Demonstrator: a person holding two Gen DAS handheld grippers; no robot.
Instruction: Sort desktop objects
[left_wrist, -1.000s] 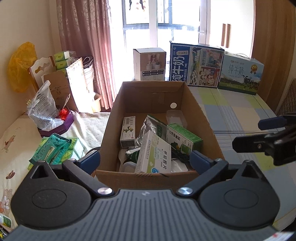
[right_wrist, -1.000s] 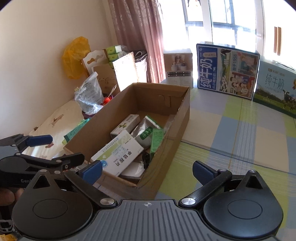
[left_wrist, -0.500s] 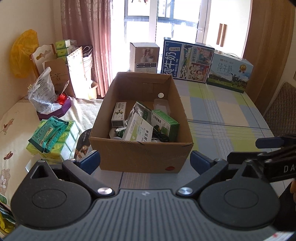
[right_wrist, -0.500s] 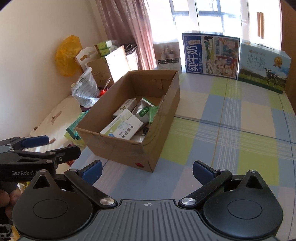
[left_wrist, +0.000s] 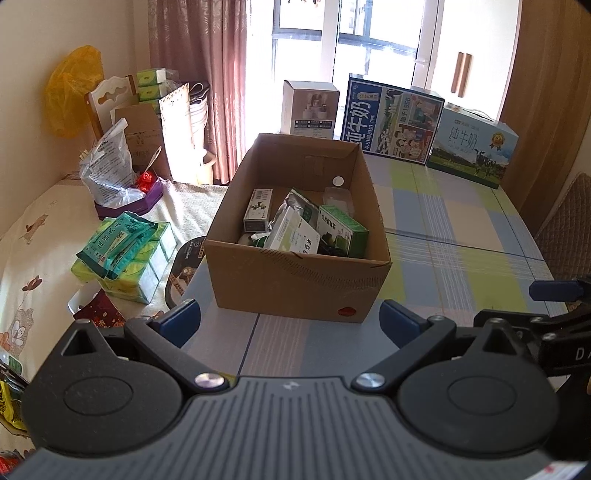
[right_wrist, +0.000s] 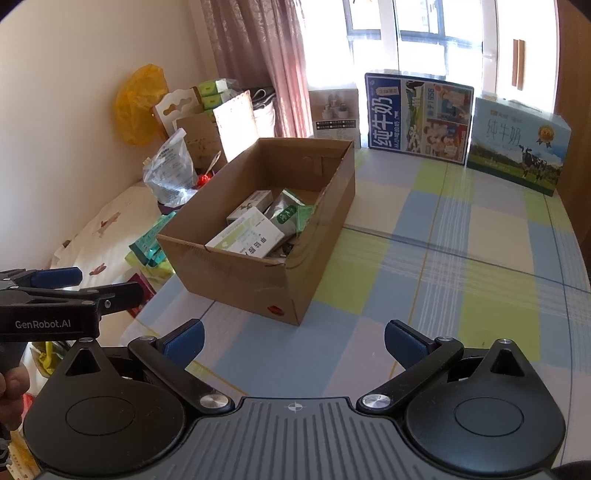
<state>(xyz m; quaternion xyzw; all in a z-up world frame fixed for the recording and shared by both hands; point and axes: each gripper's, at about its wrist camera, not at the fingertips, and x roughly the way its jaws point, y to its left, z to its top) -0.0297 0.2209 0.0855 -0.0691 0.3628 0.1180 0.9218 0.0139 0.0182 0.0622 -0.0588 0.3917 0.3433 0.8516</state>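
An open cardboard box (left_wrist: 295, 284) stands on the checked tablecloth (left_wrist: 461, 236) and also shows in the right wrist view (right_wrist: 236, 280). It holds several medicine boxes and packets, among them a white-green box (left_wrist: 295, 234) and a green box (left_wrist: 341, 229). My left gripper (left_wrist: 290, 325) is open and empty, just short of the box's near wall. My right gripper (right_wrist: 293, 341) is open and empty, near the box's front right corner. Each gripper shows at the edge of the other's view.
Milk cartons (left_wrist: 391, 118) and a small white box (left_wrist: 309, 107) stand along the table's far edge. Left of the table lie green tissue packs (left_wrist: 122, 254), a plastic bag (left_wrist: 109, 170) and other clutter. A chair (left_wrist: 565, 225) stands at the right.
Both grippers have drawn back from over the box toward the table's near edge; the box now looks smaller and its front wall shows. Both stay open and empty.
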